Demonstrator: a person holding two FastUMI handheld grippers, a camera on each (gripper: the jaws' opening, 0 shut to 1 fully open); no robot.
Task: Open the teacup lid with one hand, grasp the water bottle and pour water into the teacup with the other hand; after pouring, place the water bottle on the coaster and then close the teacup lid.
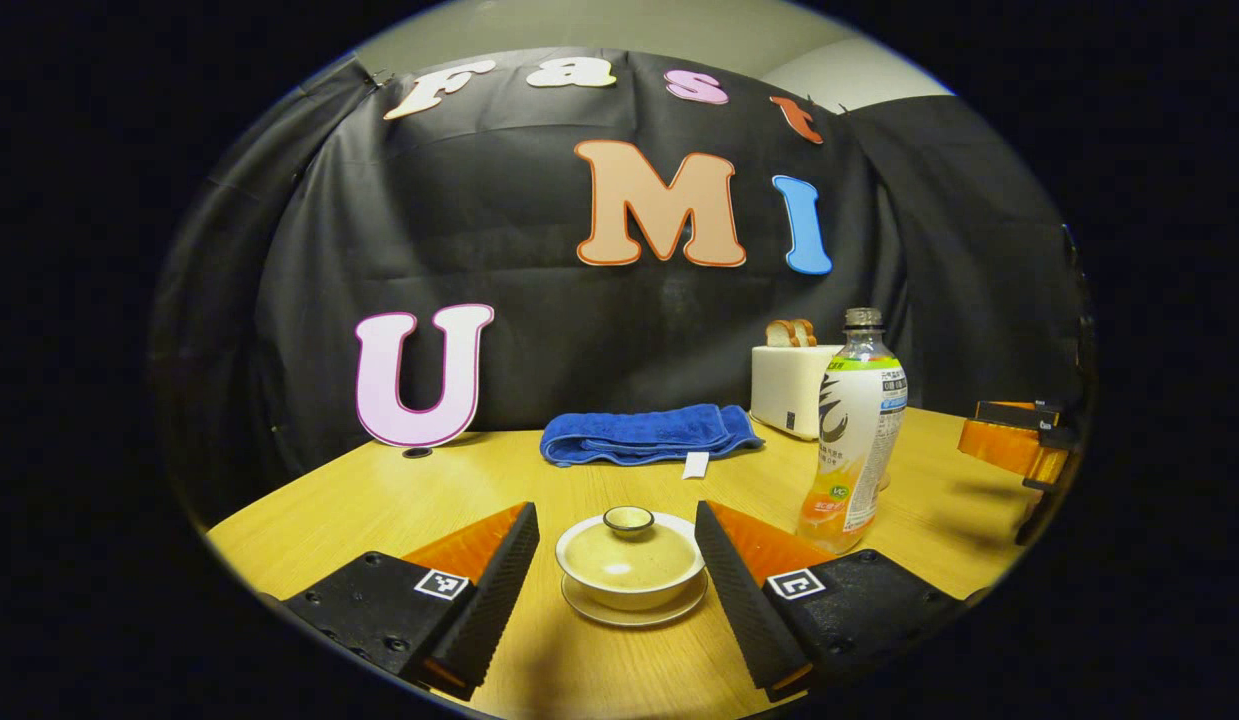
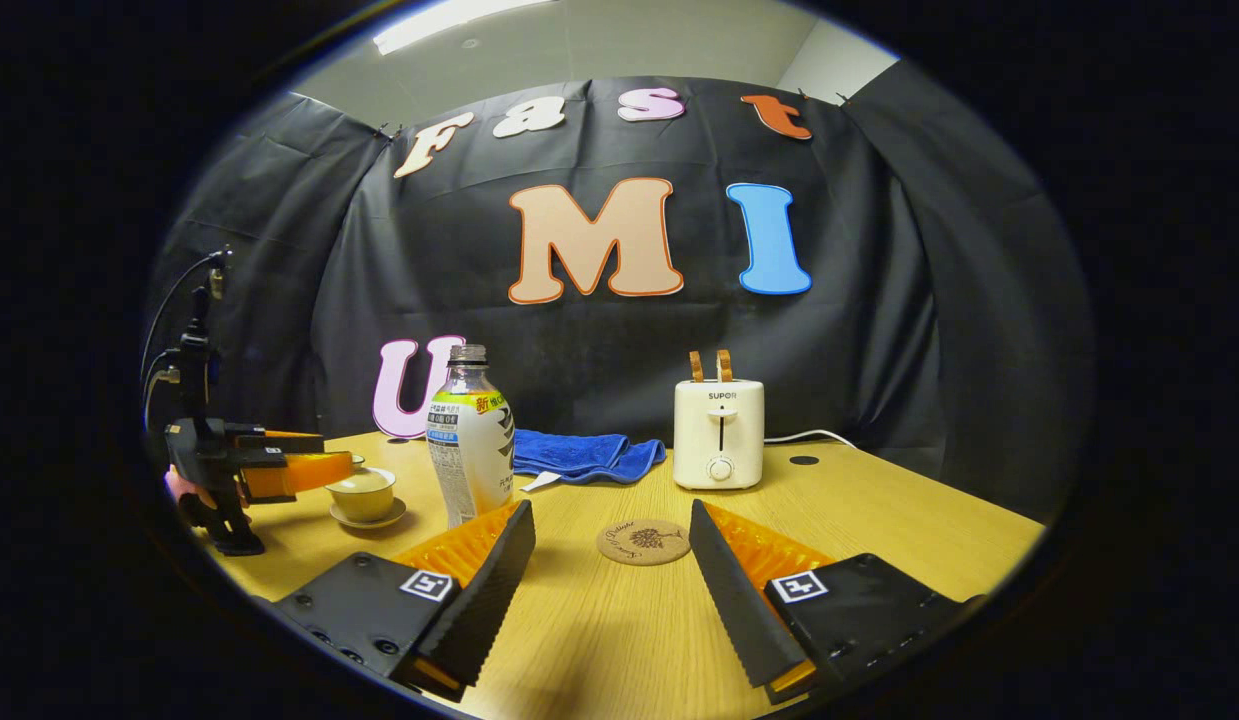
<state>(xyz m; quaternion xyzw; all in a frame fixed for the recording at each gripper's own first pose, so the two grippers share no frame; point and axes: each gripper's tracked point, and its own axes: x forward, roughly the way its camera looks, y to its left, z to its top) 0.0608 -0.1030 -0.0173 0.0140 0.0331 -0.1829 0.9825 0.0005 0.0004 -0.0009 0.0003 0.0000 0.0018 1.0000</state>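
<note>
1. Left gripper: fingers spread wide, nothing between pads. Teacup sits on its saucer in the gap between the two fingers, not touching either. Lid is on the cup, knob up.

2. Water bottle: upright on the wooden table, at approx. 2 o'clock from the teacup in left gripper view, just beside the right-hand finger. Cap on; liquid visible in lower part.

3. Right gripper: fingers spread wide, holding nothing. Coaster lies flat on the table betw. the fingertips, slightly ahead, no contact. In left gripper view this gripper shows at 3 o'clock, near the table edge.

4. Right gripper view, bottle at approx. 10 o'clock from the coaster, just past the left-hand finger. Teacup further out at 9 o'clock, w/ the left gripper next to it; contact w/ the cup cannot be told from here. A bit of the person's hand shows behind that gripper.

5. Background items: blue towel folded at 12 o'clock from the teacup, near the cloth wall. Toaster w/ two bread slices in its slots, at 1 o'clock from the coaster
</note>
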